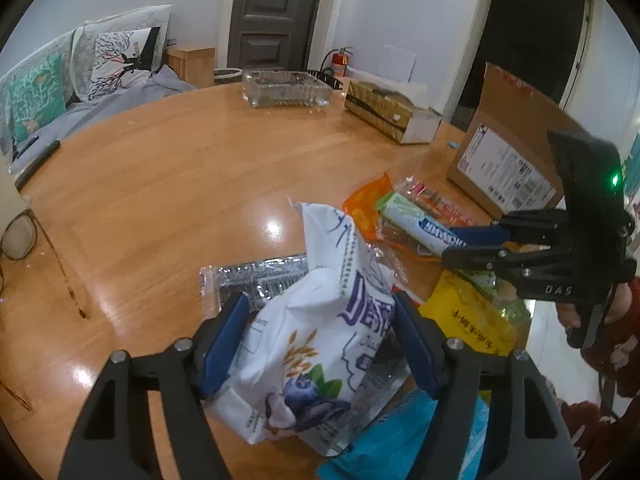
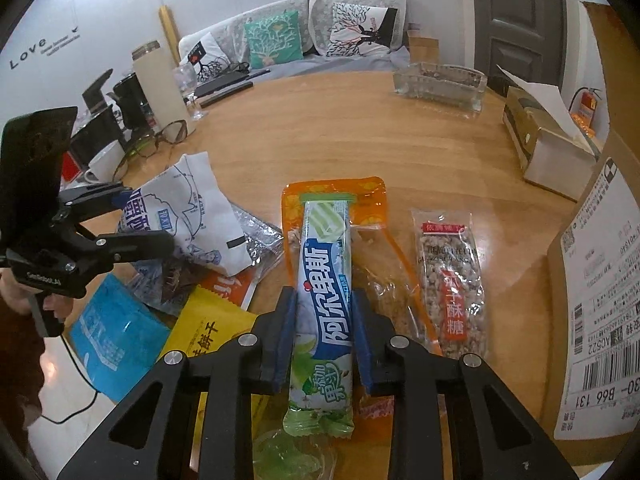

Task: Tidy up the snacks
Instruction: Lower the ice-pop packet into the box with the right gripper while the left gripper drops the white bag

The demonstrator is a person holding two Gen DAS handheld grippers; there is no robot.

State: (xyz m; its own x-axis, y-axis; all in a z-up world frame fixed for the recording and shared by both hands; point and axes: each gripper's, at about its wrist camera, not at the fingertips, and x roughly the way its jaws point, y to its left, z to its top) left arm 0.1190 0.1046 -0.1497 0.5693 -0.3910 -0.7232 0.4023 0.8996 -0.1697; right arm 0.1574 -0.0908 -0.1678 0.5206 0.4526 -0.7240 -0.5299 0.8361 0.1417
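Snacks lie in a heap on the wood worktop.

Left wrist view: the left hand-held gripper sits at the bottom middle, w/ the white oat bag right between its blue pads. Jaws are about half open. The pads look like they touch the bag's sides, but I can't tell if they squeeze it yet. The bag stands up, crumpled, its long side running away from the camera, top corner toward the frame's middle. At the right edge, the right hand-held gripper holds the candy stick.

Right wrist view: the right hand-held gripper is nearly closed and pinches the candy stick around its middle. The stick's long side runs straight up the frame, lined up w/ the fingers, far end over the orange pouch. The nut bar lies just right of it, the cardboard box at the far right.

My guess: the box is nearest the right hand, so the stick goes right next.
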